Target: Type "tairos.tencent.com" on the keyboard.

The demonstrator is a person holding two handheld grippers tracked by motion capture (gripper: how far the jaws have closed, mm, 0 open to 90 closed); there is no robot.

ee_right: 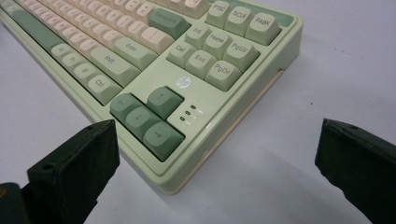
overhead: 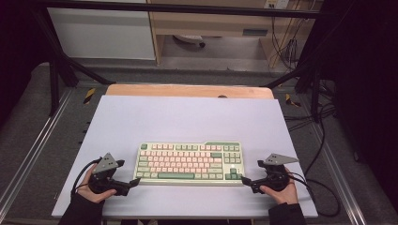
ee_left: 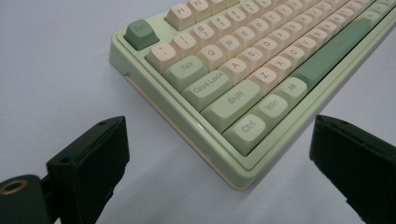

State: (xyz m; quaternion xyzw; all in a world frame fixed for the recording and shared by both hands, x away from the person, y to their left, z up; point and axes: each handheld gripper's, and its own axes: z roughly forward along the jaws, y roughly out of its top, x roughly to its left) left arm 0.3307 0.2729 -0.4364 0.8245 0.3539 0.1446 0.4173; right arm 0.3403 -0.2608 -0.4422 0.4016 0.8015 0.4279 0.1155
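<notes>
A pale green keyboard (overhead: 189, 163) with cream and green keys lies on the white table near its front. My left gripper (overhead: 135, 182) points at the keyboard's front left corner (ee_left: 240, 179), jaws wide apart with nothing pressed between them. In the left gripper view the corner sits between the two black jaws, a little ahead of them. My right gripper (overhead: 244, 180) points at the front right corner (ee_right: 170, 184), also open. The arrow keys (ee_right: 144, 116) lie just ahead of its jaws. A hand holds each gripper from below.
The white table top (overhead: 187, 117) stretches behind the keyboard, with a wooden edge (overhead: 187, 90) at the back. Black frame bars and cables (overhead: 319, 140) run beside the table on the right. A cabinet stands beyond on the floor.
</notes>
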